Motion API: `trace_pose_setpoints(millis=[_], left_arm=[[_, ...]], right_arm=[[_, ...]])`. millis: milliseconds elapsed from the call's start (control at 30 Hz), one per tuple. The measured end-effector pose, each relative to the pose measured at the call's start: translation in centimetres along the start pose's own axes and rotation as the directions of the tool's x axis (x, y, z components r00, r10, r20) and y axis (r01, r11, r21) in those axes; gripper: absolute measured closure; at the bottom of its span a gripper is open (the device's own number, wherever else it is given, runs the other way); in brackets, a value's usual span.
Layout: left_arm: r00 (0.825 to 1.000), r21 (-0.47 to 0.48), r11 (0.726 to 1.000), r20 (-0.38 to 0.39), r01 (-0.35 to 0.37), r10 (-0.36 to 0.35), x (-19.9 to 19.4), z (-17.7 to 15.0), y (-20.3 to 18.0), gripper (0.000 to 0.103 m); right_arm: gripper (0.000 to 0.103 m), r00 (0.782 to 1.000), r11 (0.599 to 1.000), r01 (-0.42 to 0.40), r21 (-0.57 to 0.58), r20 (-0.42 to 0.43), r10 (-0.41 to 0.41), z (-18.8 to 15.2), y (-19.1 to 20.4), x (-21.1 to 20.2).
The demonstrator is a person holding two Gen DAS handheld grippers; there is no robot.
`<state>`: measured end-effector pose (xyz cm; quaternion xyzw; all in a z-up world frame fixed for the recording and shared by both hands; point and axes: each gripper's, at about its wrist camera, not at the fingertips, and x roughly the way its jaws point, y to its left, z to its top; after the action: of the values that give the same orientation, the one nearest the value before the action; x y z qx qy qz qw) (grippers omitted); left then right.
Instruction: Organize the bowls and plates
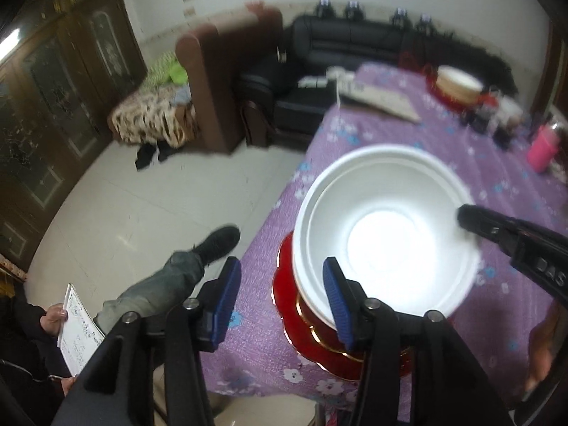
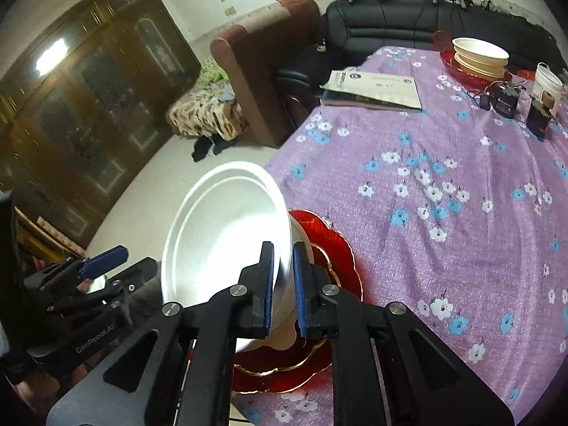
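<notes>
Blue-padded right tongs (image 2: 283, 284) sit nearest the lens, nearly closed, their pads pinching the thin rim of a white bowl (image 2: 227, 234) — smooth, round, foam-like, mouth up, resting in a glossy red plate (image 2: 333, 248) with a scalloped gold-edged rim. From the left wrist view the left tongs (image 1: 280, 301) stand about half open and hold nothing; one blue pad lies over the bowl's (image 1: 387, 234) near rim, the other hangs clear beyond the plate (image 1: 284, 277). Both dishes sit at the near corner of the desk (image 2: 443, 163), which is draped in purple cloth printed with white and blue flowers. Farther back stands a second stack of cream bowls (image 2: 479, 55) — behind it a black leather sofa (image 2: 383, 21).
</notes>
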<state>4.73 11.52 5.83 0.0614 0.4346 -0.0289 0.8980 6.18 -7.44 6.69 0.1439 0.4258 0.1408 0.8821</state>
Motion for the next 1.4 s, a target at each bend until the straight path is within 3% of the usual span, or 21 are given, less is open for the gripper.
trace_pose_setpoints(millis=[100, 233, 333, 400, 467, 567, 633, 733, 833, 900, 1067, 1167, 1267, 1367, 1400], left_arm=[[0.995, -0.045, 0.999, 0.095, -0.018, 0.022, -2.2, -1.2, -0.1, 0.046], [0.976, -0.031, 0.995, 0.201, 0.092, -0.083, -5.1, -2.5, -3.0, 0.037], [0.951, 0.067, 0.984, 0.253, 0.164, -0.176, -6.6, -3.0, -7.2, 0.024], [0.932, 0.146, 0.97, 0.279, 0.196, -0.23, -7.2, -3.3, -10.4, 0.022], [0.919, 0.22, 0.948, 0.272, 0.228, -0.285, -7.0, -3.5, -14.1, 0.021], [0.896, 0.319, 0.902, 0.24, 0.292, -0.375, -5.4, -3.8, -19.7, 0.021], [0.894, 0.373, 0.875, 0.199, 0.309, -0.401, -3.0, -3.8, -23.9, 0.021], [0.908, 0.414, 0.857, 0.141, 0.308, -0.394, 1.0, -3.9, -28.3, 0.021], [0.929, 0.411, 0.857, 0.059, 0.311, -0.366, 4.9, -3.8, -31.0, 0.021], [0.934, 0.393, 0.864, 0.033, 0.316, -0.357, 6.4, -3.8, -31.7, 0.021], [0.955, 0.367, 0.891, 0.027, 0.267, -0.297, 9.2, -3.7, -32.2, 0.022], [0.957, 0.379, 0.889, 0.025, 0.257, -0.288, 10.2, -3.6, -32.6, 0.021], [0.947, 0.372, 0.879, 0.001, 0.298, -0.321, 10.7, -3.3, -32.7, 0.02], [0.936, 0.319, 0.882, -0.052, 0.347, -0.349, 11.9, -2.7, -32.3, 0.0], [0.935, 0.315, 0.882, -0.055, 0.35, -0.351, 11.9, -2.7, -32.2, 0.001]], right_arm=[[0.085, 1.0, 1.0, -0.024, 0.012, 0.0, 0.024, -0.1, -0.3, -0.2], [0.085, 0.995, 0.997, -0.069, 0.044, 0.077, 0.065, -0.7, -2.1, -2.6], [0.085, 0.984, 0.999, 0.022, 0.045, 0.175, -0.03, -1.9, -4.8, -6.2], [0.086, 0.963, 0.989, 0.137, 0.052, 0.227, -0.145, -3.3, -7.6, -8.9], [0.086, 0.928, 0.961, 0.262, 0.084, 0.251, -0.275, -4.8, -10.8, -11.4], [0.086, 0.875, 0.907, 0.382, 0.176, 0.246, -0.417, -7.1, -16.1, -14.8], [0.078, 0.832, 0.855, 0.46, 0.24, 0.221, -0.509, -8.3, -19.8, -16.6], [0.075, 0.734, 0.746, 0.574, 0.337, 0.192, -0.651, -10.2, -25.1, -18.5], [0.075, 0.681, 0.663, 0.62, 0.419, 0.132, -0.721, -11.5, -29.3, -18.9], [0.075, 0.683, 0.629, 0.631, 0.454, 0.059, -0.728, -12.5, -32.3, -18.2], [0.075, 0.626, 0.545, 0.705, 0.453, -0.038, -0.779, -13.2, -35.7, -15.4], [0.073, 0.631, 0.537, 0.699, 0.472, -0.054, -0.774, -13.9, -36.3, -15.2], [0.061, 0.636, 0.537, 0.695, 0.479, -0.062, -0.769, -14.4, -36.8, -14.7], [0.035, 0.582, 0.471, 0.741, 0.479, -0.107, -0.806, -14.6, -37.0, -14.5], [0.031, 0.578, 0.462, 0.741, 0.487, -0.114, -0.808, -14.7, -37.1, -14.7]])
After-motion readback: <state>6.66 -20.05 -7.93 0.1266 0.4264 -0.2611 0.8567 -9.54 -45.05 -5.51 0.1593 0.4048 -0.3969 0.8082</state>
